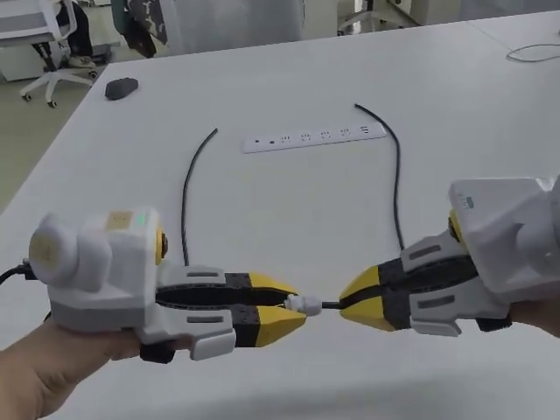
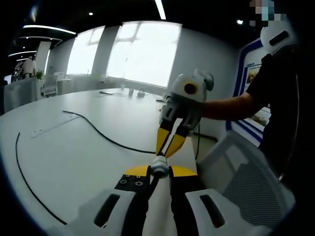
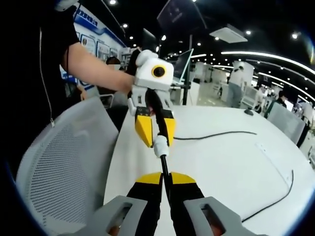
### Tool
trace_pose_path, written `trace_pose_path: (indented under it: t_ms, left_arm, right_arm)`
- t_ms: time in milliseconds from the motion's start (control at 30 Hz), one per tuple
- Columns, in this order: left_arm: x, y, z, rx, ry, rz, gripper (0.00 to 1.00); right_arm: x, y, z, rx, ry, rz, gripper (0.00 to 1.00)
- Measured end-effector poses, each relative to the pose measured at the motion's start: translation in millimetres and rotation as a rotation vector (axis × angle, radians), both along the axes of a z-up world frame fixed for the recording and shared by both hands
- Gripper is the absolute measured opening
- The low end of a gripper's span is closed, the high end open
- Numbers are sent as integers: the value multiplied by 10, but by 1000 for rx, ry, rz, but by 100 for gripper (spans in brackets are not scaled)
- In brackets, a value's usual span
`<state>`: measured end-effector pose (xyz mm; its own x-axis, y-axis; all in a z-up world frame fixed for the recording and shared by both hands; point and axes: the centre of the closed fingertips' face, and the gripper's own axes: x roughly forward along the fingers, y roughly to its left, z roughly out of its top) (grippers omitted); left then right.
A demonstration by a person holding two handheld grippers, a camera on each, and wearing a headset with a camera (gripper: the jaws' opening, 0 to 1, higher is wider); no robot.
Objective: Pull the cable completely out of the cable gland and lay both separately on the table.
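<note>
A small white cable gland (image 1: 306, 304) sits between the yellow tips of my left gripper (image 1: 297, 307), which is shut on it. A short stretch of black cable (image 1: 330, 305) runs from the gland into my right gripper (image 1: 344, 307), shut on the cable. Both grippers face each other tip to tip, just above the white table (image 1: 289, 219) near its front edge. In the left gripper view the gland (image 2: 158, 165) is between the jaws. The right gripper view shows the cable (image 3: 164, 164) going up to the gland (image 3: 160, 145). Black cable stretches (image 1: 185, 197) (image 1: 397, 175) lie on the table behind each gripper.
A white power strip (image 1: 313, 137) lies across the far middle of the table. A black mouse (image 1: 121, 87) rests at the far left corner. Office chairs (image 1: 52, 52) stand beyond the table. A grey mesh chair (image 3: 64, 162) is close to the near edge.
</note>
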<state>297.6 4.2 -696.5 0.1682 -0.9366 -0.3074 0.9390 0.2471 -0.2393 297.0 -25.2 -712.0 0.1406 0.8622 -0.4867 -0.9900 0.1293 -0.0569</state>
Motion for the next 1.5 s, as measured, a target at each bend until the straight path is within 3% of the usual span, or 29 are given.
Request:
trace_pose_path:
  t_ms: [167,267,367,567,633,733,767,833,900,967,1033,1067,1133,1333,1500]
  left_arm:
    - [17,33,1,4,-10,12,15]
    - [16,47,-4,6,-7,13,15]
    - [39,97,-9,11,-9,23,15]
    - [36,122,-11,14,-4,26,15]
    - [38,119,-15,17,-10,25,15]
    - [81,152,3,2,-22,52,15]
    - [77,164,8,-5,-12,56,15]
    - [74,180,-11,4,-14,59,15]
    - [60,183,-25,8,-10,56,15]
    - [48,181,-31,11,-14,55,15]
    - [39,183,-37,14,-12,54,15]
    - [34,185,-39,14,-12,54,15]
    - [25,199,-51,19,-9,55,15]
    - [28,231,-57,20,-2,66,15]
    - [43,208,-57,22,-10,65,15]
  right_arm:
    - [51,-152,-79,-39,-12,-45,0]
    - [98,-272,-142,-65,15,-97,0]
    - [174,-493,-251,-119,2,-159,0]
    - [282,-865,-314,-116,41,-283,0]
    - [360,-1031,-357,-145,11,-337,0]
    - [423,-1245,-418,-177,6,-408,0]
    - [427,-1332,-454,-181,39,-441,0]
    - [481,-1476,-478,-186,33,-487,0]
    - [481,-1566,-536,-194,58,-509,0]
    - [464,-1647,-625,-220,82,-519,0]
    - [477,-1706,-679,-236,75,-535,0]
    - [455,-1759,-747,-254,110,-560,0]
    - [463,-1838,-822,-277,107,-582,0]
    - [434,-1861,-845,-254,126,-598,1]
    - [420,-1865,-893,-302,130,-586,2]
